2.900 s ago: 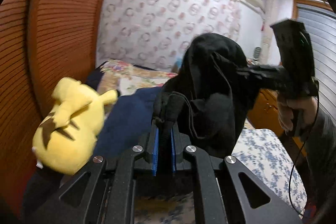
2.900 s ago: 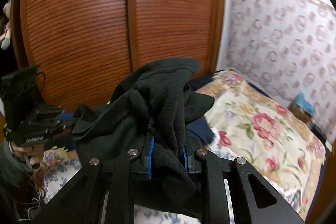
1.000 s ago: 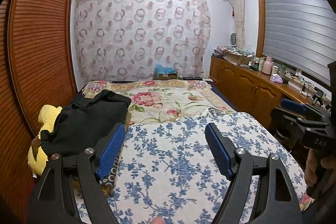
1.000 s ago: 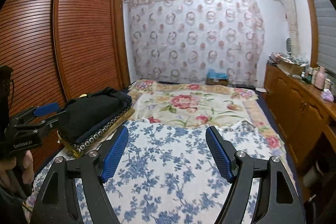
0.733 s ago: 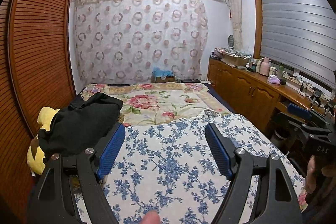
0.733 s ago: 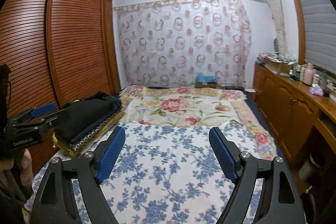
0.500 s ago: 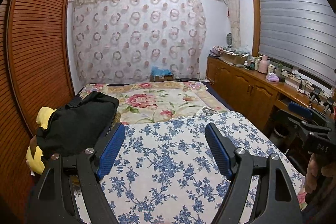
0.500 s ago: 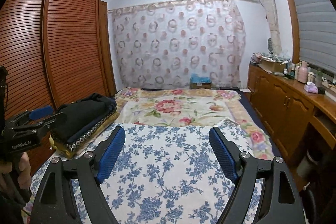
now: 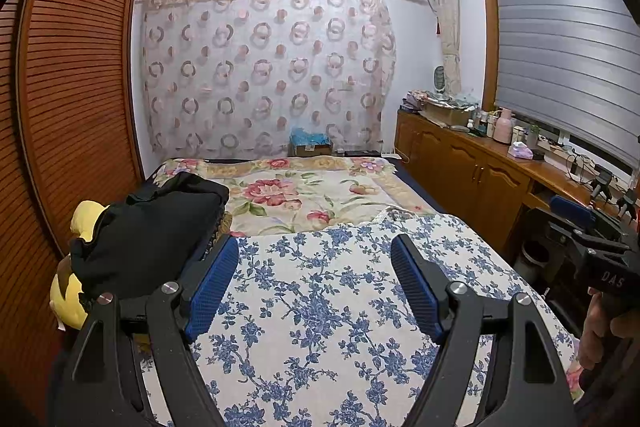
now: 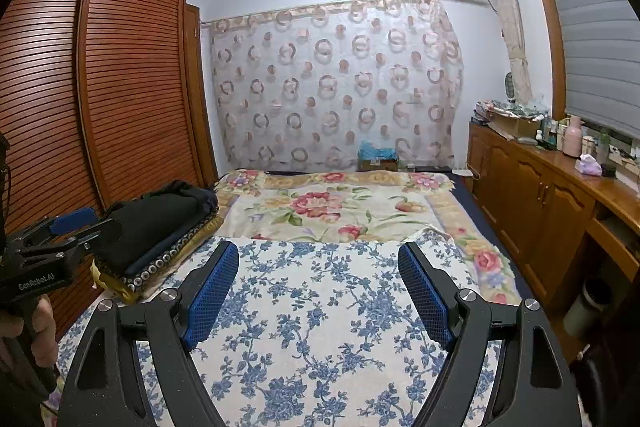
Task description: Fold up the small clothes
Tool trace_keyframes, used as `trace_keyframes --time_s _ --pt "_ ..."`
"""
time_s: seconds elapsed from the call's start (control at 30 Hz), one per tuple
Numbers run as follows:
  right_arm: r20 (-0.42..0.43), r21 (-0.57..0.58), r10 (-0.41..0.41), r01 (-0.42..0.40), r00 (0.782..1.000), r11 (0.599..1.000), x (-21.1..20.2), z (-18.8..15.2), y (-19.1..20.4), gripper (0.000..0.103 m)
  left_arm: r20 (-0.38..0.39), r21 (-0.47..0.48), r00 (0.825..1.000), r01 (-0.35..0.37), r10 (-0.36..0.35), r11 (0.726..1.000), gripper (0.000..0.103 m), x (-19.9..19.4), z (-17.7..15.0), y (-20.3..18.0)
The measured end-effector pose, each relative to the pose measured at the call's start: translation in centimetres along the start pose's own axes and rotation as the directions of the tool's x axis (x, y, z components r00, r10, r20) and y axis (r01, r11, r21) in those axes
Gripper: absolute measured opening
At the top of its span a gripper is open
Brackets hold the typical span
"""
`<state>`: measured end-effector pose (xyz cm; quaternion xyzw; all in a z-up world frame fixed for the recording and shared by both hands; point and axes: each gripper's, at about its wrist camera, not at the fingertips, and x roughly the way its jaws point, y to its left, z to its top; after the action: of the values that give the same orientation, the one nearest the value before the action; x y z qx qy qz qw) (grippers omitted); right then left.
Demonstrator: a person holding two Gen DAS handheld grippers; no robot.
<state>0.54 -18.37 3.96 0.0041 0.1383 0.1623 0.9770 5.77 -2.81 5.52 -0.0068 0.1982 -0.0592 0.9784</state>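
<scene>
Both tools wide and empty, left tool (image 9: 312, 283) and right tool (image 10: 318, 291) hovering above the bed (image 9: 320, 307). Black clothes (image 9: 148, 227) sit folded at the bed's left edge, partly over a yellow plush (image 9: 66, 301), probably stacked aside as done.

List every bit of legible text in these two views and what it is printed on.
"GenRobot.AI": on the body of the left hand-held gripper, seen from the right wrist.
"DAS": on the body of the right hand-held gripper, seen from the left wrist.
Label on the box by the curtain: too small to read.
Bottles on the counter: unreadable.
</scene>
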Motion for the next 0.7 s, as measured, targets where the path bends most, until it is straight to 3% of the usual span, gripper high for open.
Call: trace_keyframes --time_s 0.7 --pt "-0.004 -0.003 0.008 -0.008 1.000 1.000 0.0 0.1 -1.6 0.083 0.008 0.000 1.000 -0.003 0.003 1.000 0.079 -0.3 -0.1 0.2"
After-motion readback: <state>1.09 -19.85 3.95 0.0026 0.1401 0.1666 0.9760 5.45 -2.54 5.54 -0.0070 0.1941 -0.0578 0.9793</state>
